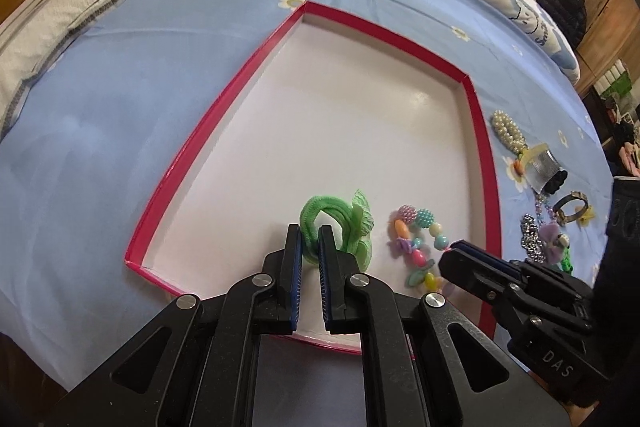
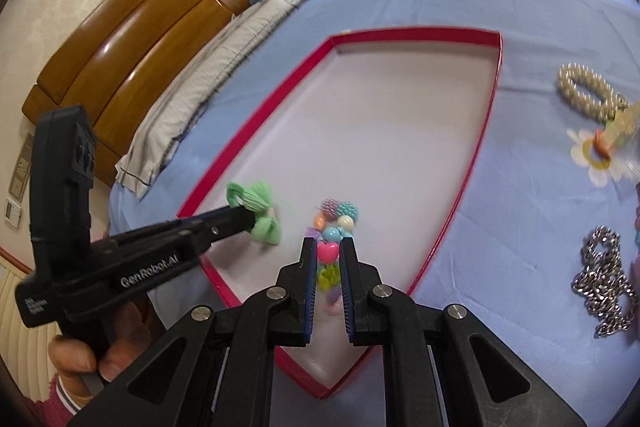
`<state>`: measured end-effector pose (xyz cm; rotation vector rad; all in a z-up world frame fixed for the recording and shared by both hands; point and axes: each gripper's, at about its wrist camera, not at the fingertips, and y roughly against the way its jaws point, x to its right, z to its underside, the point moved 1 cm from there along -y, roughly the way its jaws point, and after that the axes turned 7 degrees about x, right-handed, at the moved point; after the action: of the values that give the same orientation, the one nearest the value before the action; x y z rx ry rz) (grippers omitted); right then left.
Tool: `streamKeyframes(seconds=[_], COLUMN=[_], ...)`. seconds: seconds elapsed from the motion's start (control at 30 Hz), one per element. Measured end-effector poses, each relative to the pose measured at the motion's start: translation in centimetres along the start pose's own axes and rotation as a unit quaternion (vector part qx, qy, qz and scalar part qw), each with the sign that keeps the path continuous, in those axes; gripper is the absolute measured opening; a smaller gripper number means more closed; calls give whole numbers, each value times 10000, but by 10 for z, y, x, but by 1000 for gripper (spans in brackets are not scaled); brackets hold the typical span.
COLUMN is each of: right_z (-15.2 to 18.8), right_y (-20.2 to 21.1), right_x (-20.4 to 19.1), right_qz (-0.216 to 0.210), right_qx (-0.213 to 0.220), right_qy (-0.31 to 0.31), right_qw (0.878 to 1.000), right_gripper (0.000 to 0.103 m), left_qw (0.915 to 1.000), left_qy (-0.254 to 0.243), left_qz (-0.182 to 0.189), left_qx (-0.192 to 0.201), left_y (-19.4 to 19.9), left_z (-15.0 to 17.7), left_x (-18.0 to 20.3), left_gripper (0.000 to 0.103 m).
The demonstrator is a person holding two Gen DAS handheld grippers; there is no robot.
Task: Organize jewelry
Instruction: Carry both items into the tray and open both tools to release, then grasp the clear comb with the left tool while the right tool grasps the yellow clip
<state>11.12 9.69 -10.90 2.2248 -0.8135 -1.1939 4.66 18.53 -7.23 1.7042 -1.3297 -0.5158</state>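
While both grippers are working down at the near end of the red-rimmed tray [image 1: 482, 131], the left gripper [image 1: 310, 239] is sitting with its jaws drawn narrow around the green hair tie [image 1: 336, 223]. One strand of that fuzzy loop is running right between the blue pads, so it's gripping it. The tie is looking like a chenille-type ring in bright green with a little mesh bow bunched on its 3 o'clock side, and it's lying on the white tray floor at about 6 o'clock of the tray in the left wrist view.

Just beside it, toward 3 o'clock, the beaded bracelet [image 1: 418, 247] is lying in the tray too. It's a chunky pastel thing: a spiky purple ball, a spiky teal ball, smooth blue, orange and cream beads, plus a pink heart-shaped one. In the right wrist view the right gripper [image 2: 329, 259] is closing narrow on that bracelet, with the pink heart bead [image 2: 328, 253] sitting between the pads and more beads blurring below it.

Outside the tray, on the blue floral bedsheet [image 1: 120, 107] toward 3 o'clock, a pearl bracelet [image 2: 586, 95] is lying well apart from the rim, and a silver chain [image 2: 606, 283] is piling up nearer the camera. A dark bangle [image 1: 572, 209] is resting out there as well.
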Motion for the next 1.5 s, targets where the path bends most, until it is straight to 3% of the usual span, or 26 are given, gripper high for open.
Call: streamKeyframes(seconds=[0.37, 0.57, 0.67, 0.8, 1.0, 1.07, 1.13, 1.23, 1.5], right_z=[2, 1, 2, 0, 1, 2, 1, 2, 19], right_y=[19, 23, 20, 19, 31, 39, 47, 66, 123], right_x=[21, 23, 18, 17, 14, 14, 15, 17, 48], right_qz=[784, 752, 796, 668, 521, 496, 475, 455, 681], right_qx=[-144, -152, -131, -136, 21, 98, 187, 350, 762], right_qy=[423, 396, 428, 324, 285, 257, 224, 138, -201], right_qw=[9959, 9963, 9958, 9971, 9982, 9984, 9984, 9983, 9946], right_gripper=[11, 12, 16, 23, 36, 36, 37, 38, 41], left_qw=[9993, 9985, 9982, 9975, 9982, 9984, 9983, 9982, 9973], left_qy=[-280, -497, -541, -621, -500, -498, -517, -560, -723], left_qz=[73, -67, -84, -269, -241, -229, -244, -227, -54], left_qx=[-225, -231, -240, -214, -226, -168, -106, -32, 110], left_y=[1, 0, 0, 0, 10, 17, 24, 32, 48], left_z=[10, 12, 10, 11, 14, 15, 15, 15, 15], left_x=[19, 28, 29, 33, 30, 31, 33, 39, 64], left_gripper=[7, 11, 19, 43, 44, 47, 60, 64, 64])
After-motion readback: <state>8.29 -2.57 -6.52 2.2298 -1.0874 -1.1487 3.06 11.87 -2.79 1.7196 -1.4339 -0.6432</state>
